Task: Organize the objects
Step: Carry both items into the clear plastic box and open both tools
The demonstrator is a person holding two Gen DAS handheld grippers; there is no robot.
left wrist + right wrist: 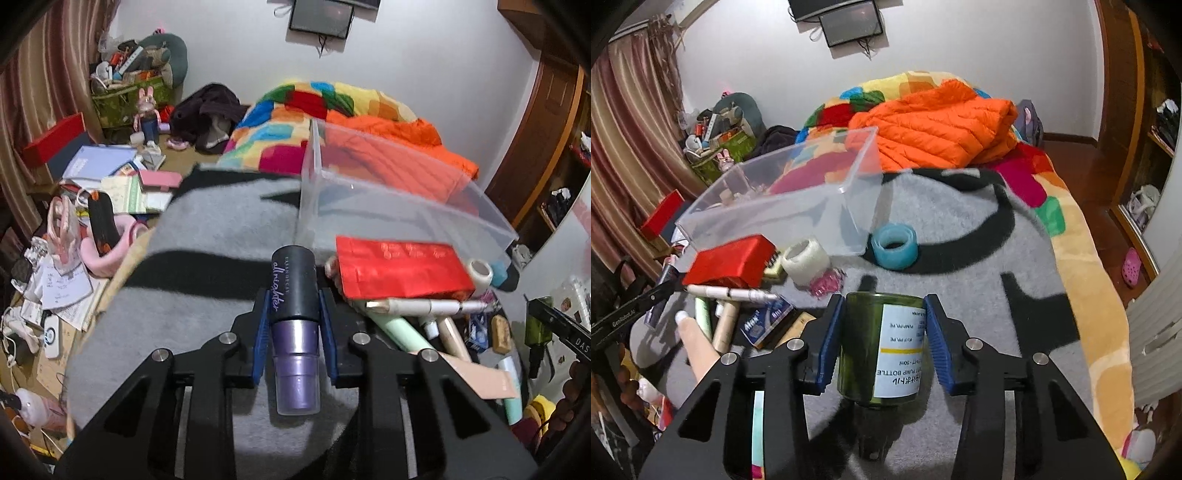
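My left gripper [293,295] is shut on a purple spray bottle with a black cap [295,317], held above the grey blanket. My right gripper [884,306] is shut on a green pump bottle with a white label [882,347]; that bottle also shows at the right edge of the left wrist view [537,325]. A clear plastic bin [388,206] stands on the bed ahead; it also shows in the right wrist view [783,199]. In front of it lie a red box [399,271], a white tape roll [805,260], a blue tape roll [894,245] and several tubes [731,295].
An orange jacket [942,125] lies on the colourful quilt [280,129] behind the bin. The floor at the left holds books, papers and a pink bag [62,225]. A wooden cabinet [1134,110] stands at the right. The grey and black blanket [979,258] covers the bed's near part.
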